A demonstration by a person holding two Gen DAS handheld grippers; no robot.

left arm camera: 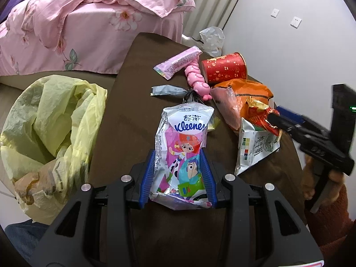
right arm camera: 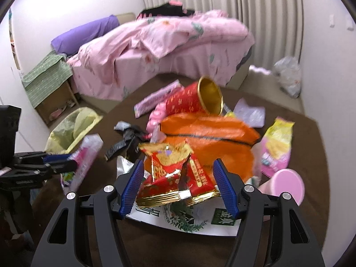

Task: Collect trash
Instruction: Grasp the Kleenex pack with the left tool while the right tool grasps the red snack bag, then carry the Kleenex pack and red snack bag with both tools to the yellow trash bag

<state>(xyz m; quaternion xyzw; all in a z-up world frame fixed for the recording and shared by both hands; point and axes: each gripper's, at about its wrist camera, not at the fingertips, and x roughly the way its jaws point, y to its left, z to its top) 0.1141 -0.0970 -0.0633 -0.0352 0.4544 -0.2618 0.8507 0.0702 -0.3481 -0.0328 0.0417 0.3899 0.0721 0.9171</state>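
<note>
Brown cloth covers the worktop (left arm camera: 133, 102), with a pink-quilted bed (left arm camera: 89, 22) behind it. Nearest, the left claw (left arm camera: 180, 162) is clenched on a Kleenex tissue pack (left arm camera: 182, 146), its blue pads pressing both long edges. "Kleenex" reads across the white top, above cartoon figures. It looks light, soft and crinkly, so a mid-body squeeze should hold it.

The right claw (right arm camera: 178, 178) stands released, its pads apart on either side of a red-and-gold foil snack bag (right arm camera: 175, 173), which lies on a white packet (right arm camera: 184, 220) printed with Chinese characters. That foil is probably slippery and weightless; pinching its crumpled middle seems safest.

Further back lie an orange bag (right arm camera: 211, 133), a tipped red paper cup (left arm camera: 224, 71) with gold specks, and a pink wrapper (left arm camera: 178, 62). Left of the worktop, the yellow bin bag (left arm camera: 49, 129) gapes ready.
</note>
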